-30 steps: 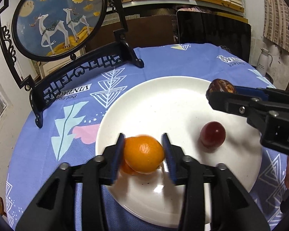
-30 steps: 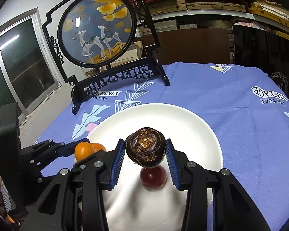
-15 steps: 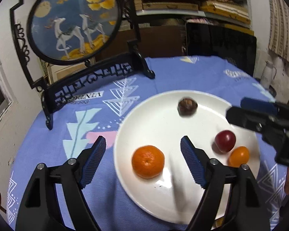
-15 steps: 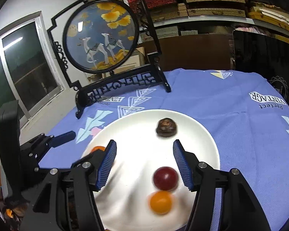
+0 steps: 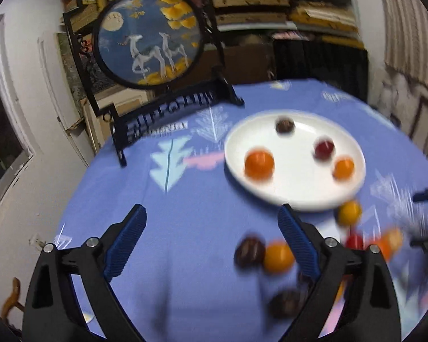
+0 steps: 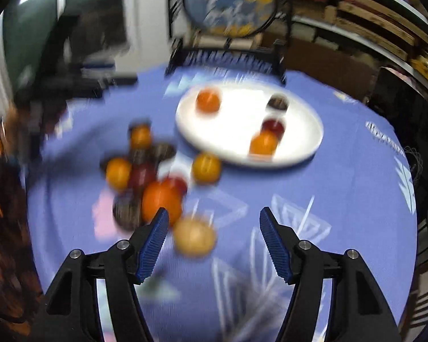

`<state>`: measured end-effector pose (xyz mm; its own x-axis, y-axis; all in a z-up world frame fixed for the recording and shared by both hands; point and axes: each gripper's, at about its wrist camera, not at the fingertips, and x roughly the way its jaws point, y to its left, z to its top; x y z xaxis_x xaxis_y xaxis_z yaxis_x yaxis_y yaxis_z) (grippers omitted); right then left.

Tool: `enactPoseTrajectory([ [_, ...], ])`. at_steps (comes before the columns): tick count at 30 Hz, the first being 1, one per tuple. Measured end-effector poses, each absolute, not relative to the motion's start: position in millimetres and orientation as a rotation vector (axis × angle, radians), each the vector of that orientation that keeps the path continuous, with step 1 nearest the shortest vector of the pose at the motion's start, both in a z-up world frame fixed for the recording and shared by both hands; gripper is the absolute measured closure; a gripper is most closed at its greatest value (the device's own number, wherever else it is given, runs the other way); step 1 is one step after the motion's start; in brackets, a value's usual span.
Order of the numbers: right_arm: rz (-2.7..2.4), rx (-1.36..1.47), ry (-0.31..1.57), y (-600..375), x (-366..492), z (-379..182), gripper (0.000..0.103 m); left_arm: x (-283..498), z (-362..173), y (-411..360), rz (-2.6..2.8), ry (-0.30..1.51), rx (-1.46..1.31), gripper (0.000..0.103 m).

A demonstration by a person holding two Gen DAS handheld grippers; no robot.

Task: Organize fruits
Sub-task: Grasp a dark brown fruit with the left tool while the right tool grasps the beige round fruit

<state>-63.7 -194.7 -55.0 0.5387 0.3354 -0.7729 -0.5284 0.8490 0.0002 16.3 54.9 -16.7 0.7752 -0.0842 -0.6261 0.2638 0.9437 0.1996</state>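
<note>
Hovering over the blue tablecloth (image 5: 185,242), left gripper (image 5: 211,239) and right gripper (image 6: 212,236) empty, jaws just widened, white plate (image 5: 296,196) with four fruits beyond them, loose fruit pile (image 6: 154,182) nearer the jaws.

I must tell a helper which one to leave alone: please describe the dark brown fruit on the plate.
Find the white plate on the blue tablecloth. Four fruits lie on it; the dark brown fruit sits alone at the edge nearest the round deer picture. Its neighbours are orange or red.
</note>
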Motion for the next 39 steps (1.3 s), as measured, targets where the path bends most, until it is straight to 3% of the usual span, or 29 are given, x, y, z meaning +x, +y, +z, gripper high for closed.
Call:
enactPoseTrajectory([
  [7, 0.527, -0.240, 0.914, -182, -53, -80, 0.040, -35, -51, 62, -0.327, 0.755, 0.370, 0.011],
  [9, 0.538, -0.228, 0.932, -178, -46, -82, 0.062, -38, -61, 62, -0.335, 0.775, 0.377, 0.011],
  [15, 0.529, -0.224, 0.920, -182, -52, -77, 0.063, -31, -76, 52, -0.389, 0.802, 0.362, 0.011],
  [26, 0.500, -0.149, 0.922, -198, -54, -74, 0.063, -23, -82, 34, -0.551, 0.828, 0.424, 0.038],
  [39, 0.509, -0.137, 0.943, -191, -54, -80, 0.063, 10, -96, 27, -0.581, 0.923, 0.370, 0.041],
])
